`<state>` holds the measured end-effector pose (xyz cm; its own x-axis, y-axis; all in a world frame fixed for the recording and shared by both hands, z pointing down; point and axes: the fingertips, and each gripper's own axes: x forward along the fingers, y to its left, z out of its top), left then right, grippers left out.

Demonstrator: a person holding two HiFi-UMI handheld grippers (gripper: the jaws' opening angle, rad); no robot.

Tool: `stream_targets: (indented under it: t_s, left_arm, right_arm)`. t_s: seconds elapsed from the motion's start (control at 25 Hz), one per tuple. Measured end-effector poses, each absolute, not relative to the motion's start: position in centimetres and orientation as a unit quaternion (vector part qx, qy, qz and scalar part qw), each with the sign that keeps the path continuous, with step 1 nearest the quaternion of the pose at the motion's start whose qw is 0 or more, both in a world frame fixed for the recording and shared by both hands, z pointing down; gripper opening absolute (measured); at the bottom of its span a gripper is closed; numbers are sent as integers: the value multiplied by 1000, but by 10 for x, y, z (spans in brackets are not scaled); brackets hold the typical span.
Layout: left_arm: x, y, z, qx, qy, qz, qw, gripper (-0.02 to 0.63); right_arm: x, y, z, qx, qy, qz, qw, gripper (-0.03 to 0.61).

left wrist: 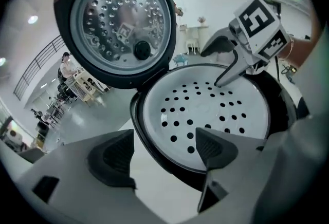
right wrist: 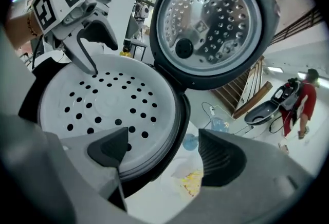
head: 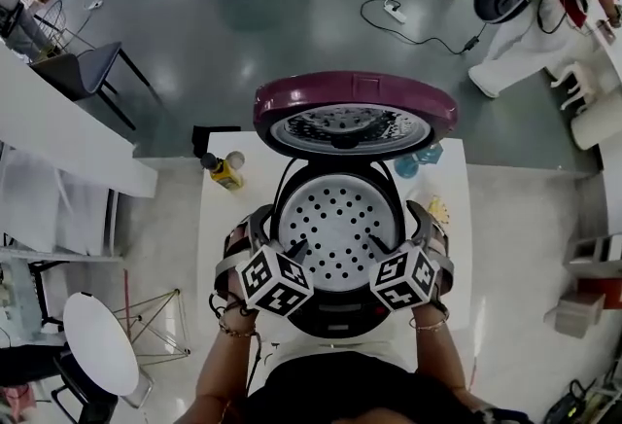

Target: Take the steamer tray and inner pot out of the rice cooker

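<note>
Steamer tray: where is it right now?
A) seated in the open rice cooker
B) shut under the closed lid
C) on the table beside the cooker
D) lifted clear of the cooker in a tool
A: the white perforated steamer tray sits inside the rice cooker below the raised lid, while the left tool and right tool stand open at its rim, gripping nothing.

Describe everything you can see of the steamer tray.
The steamer tray is a round, pale grey dish, plastic-looking, with a flat floor pierced by round holes. It sits level in the open cooker, below the raised lid. The left gripper and right gripper, both open, straddle its rim on opposite sides.
</note>
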<state>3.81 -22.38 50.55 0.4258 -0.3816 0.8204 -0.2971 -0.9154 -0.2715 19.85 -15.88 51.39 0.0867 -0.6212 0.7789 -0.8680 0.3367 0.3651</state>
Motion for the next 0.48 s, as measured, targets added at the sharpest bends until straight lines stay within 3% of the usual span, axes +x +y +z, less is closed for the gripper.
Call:
stream_targets:
  t_s: [0.28, 0.4, 0.48]
  left_arm:
    - [41, -234, 519, -806, 171, -564, 60, 377]
    - [42, -242, 518, -801, 187, -566, 58, 265]
    - [43, -246, 516, -802, 198, -562, 52, 236]
  right_arm:
    - [201, -173, 523, 531, -661, 158, 506, 425]
    - [202, -175, 525, 521, -673, 184, 492, 424]
    - [201, -174, 525, 517, -680, 200, 480, 401]
